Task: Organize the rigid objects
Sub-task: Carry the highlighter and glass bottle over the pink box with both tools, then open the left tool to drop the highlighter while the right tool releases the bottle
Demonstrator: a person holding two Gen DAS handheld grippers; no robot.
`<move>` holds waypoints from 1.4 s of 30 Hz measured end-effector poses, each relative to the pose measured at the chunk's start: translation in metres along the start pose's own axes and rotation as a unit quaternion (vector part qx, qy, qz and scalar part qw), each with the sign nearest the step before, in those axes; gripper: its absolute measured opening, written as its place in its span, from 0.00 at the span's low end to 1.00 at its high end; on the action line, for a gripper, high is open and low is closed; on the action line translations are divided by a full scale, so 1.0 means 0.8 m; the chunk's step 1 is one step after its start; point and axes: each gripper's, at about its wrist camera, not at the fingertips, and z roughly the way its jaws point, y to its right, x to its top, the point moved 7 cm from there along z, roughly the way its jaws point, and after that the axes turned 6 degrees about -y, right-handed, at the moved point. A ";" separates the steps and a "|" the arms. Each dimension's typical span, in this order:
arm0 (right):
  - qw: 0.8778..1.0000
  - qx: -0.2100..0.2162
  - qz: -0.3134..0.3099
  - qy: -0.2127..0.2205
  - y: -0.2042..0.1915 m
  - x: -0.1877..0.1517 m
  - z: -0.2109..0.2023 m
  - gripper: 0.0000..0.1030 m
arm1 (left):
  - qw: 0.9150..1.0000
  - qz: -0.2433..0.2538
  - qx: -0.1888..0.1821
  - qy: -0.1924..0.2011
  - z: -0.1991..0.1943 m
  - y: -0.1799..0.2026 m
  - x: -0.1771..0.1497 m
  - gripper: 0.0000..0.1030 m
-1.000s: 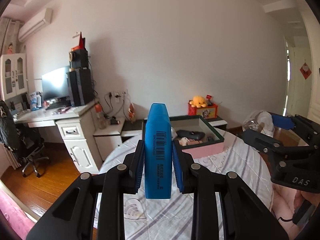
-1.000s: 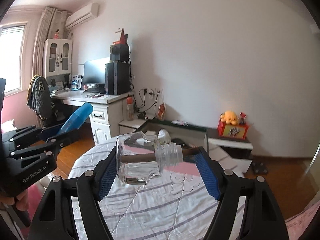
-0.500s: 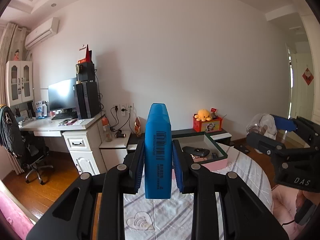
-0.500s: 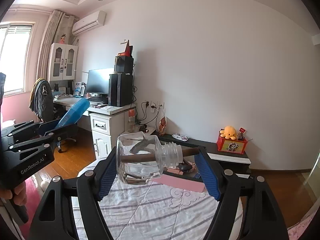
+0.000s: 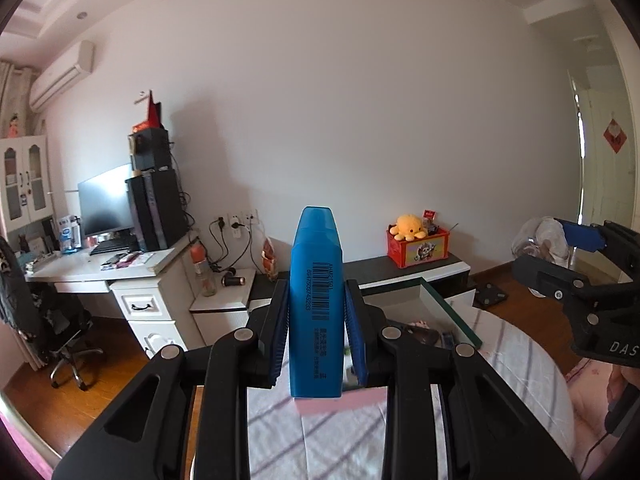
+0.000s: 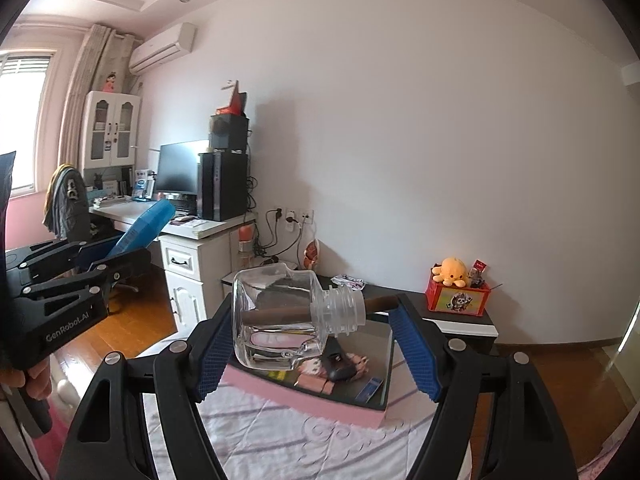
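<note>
Left gripper [image 5: 316,342]: both blue pads pressed against the flat sides of the blue highlighter [image 5: 316,304], which stands upright between them with its barcode facing the camera and its cap end upward.
Right gripper [image 6: 316,350]: fingers spread wide, clamped on the glass bottle [image 6: 288,320], which lies sideways between them; its base meets the left pad, while a brown stick runs out of the threaded neck to the right pad.
Table [image 6: 320,444]: directly under both tools, covered in a white cloth with grey stripes.
Tray [image 6: 360,408]: just ahead of and below the fingers, pink outer wall with a dark rim; small items lie inside, too small to name.
Other tool: each gripper shows at the edge of the other's view, held in the air beside it.
Toy box [image 6: 458,298]: beyond the tray on a low cabinet by the wall, with a yellow plush on top.
Desk [image 5: 100,268]: far to the left, carrying a monitor and a black computer tower.
</note>
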 end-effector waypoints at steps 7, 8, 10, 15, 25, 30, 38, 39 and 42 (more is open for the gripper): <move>0.999 -0.002 0.013 -0.033 0.039 0.002 0.093 0.73 | 0.999 0.008 -0.009 -0.032 0.107 0.011 0.013 0.26; 0.999 -0.001 0.016 -0.040 0.044 -0.001 0.111 0.73 | 0.999 0.009 -0.009 -0.040 0.124 0.012 0.011 0.26; 0.998 0.001 0.019 -0.054 0.049 -0.007 0.136 0.73 | 0.998 0.007 -0.010 -0.057 0.156 0.015 0.002 0.26; 0.995 0.004 0.038 -0.093 0.065 -0.032 0.202 0.73 | 0.994 0.001 -0.019 -0.108 0.227 0.030 -0.034 0.26; 0.982 -0.007 0.088 -0.169 0.109 -0.098 0.290 0.73 | 0.984 0.020 -0.045 -0.172 0.296 0.087 -0.101 0.26; 0.981 -0.008 0.081 -0.178 0.110 -0.107 0.299 0.73 | 0.984 0.020 -0.050 -0.167 0.296 0.093 -0.109 0.27; 0.979 -0.007 0.082 -0.186 0.107 -0.118 0.306 0.73 | 0.987 0.020 -0.033 -0.158 0.291 0.088 -0.117 0.27; 0.979 -0.006 0.082 -0.188 0.108 -0.120 0.307 0.73 | 0.987 0.021 -0.030 -0.159 0.291 0.088 -0.119 0.28; 0.978 -0.003 0.083 -0.192 0.109 -0.125 0.310 0.73 | 0.986 0.022 -0.030 -0.165 0.294 0.089 -0.125 0.46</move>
